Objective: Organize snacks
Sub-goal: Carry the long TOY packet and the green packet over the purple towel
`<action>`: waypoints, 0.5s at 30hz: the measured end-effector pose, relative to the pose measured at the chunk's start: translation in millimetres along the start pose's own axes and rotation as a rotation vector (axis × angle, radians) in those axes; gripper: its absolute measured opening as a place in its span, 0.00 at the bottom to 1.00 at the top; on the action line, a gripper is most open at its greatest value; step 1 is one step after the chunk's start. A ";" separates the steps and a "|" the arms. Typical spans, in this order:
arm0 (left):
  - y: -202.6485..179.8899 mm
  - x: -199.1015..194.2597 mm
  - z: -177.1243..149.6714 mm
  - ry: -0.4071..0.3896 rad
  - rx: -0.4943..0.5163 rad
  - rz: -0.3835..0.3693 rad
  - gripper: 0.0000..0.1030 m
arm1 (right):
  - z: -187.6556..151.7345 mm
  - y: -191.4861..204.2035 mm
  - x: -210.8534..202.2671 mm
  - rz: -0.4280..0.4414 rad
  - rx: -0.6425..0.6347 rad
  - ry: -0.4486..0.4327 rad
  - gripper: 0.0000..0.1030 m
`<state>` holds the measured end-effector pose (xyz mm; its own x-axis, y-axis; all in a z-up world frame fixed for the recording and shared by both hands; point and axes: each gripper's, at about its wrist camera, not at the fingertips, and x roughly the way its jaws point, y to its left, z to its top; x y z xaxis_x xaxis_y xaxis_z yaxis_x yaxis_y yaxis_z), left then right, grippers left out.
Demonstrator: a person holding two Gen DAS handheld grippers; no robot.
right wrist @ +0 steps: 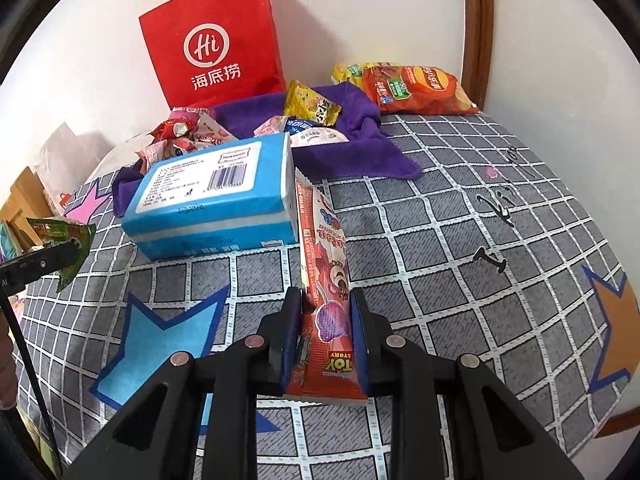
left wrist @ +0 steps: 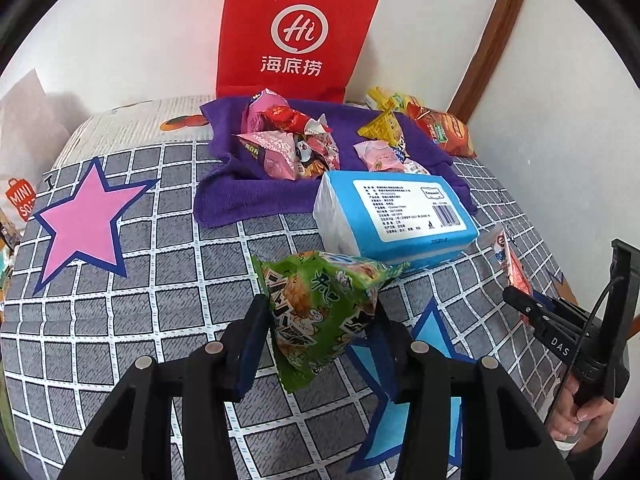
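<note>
My left gripper (left wrist: 320, 312) is shut on a green snack packet (left wrist: 320, 308), lifted off the grey checked tablecloth (left wrist: 160, 300). That packet (right wrist: 66, 240) also shows at the left edge of the right wrist view. My right gripper (right wrist: 325, 304) is shut on a long red Toy Story snack stick (right wrist: 322, 256), held up with its far end pointing at the tissue pack. In the left wrist view the same stick (left wrist: 512, 264) sticks up from the right gripper (left wrist: 520, 296). Several other snack packets (left wrist: 288, 140) lie on a purple cloth (left wrist: 248, 192) at the back.
A blue and white tissue pack (left wrist: 392, 216) lies in the middle. A red paper bag (left wrist: 296, 32) stands against the wall. An orange crisp bag (right wrist: 416, 88) and yellow packets (right wrist: 310, 106) lie at the back right. Pink, blue and orange stars mark the cloth.
</note>
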<state>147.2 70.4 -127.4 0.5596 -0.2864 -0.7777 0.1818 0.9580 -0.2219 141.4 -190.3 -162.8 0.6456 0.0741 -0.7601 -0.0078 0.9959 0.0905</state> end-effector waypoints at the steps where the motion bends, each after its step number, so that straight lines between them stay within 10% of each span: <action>1: -0.3 -1.1 0.8 -0.002 -0.002 -0.001 0.44 | 1.5 1.2 -2.4 0.004 0.004 -0.004 0.23; 15: -4.1 -25.9 29.4 -0.057 -0.017 -0.010 0.44 | 38.5 19.8 -38.4 0.038 -0.005 -0.060 0.24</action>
<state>155.8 73.4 -89.0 0.6027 -0.2960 -0.7411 0.1739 0.9551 -0.2400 145.9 -175.4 -107.0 0.6892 0.1089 -0.7163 -0.0372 0.9927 0.1151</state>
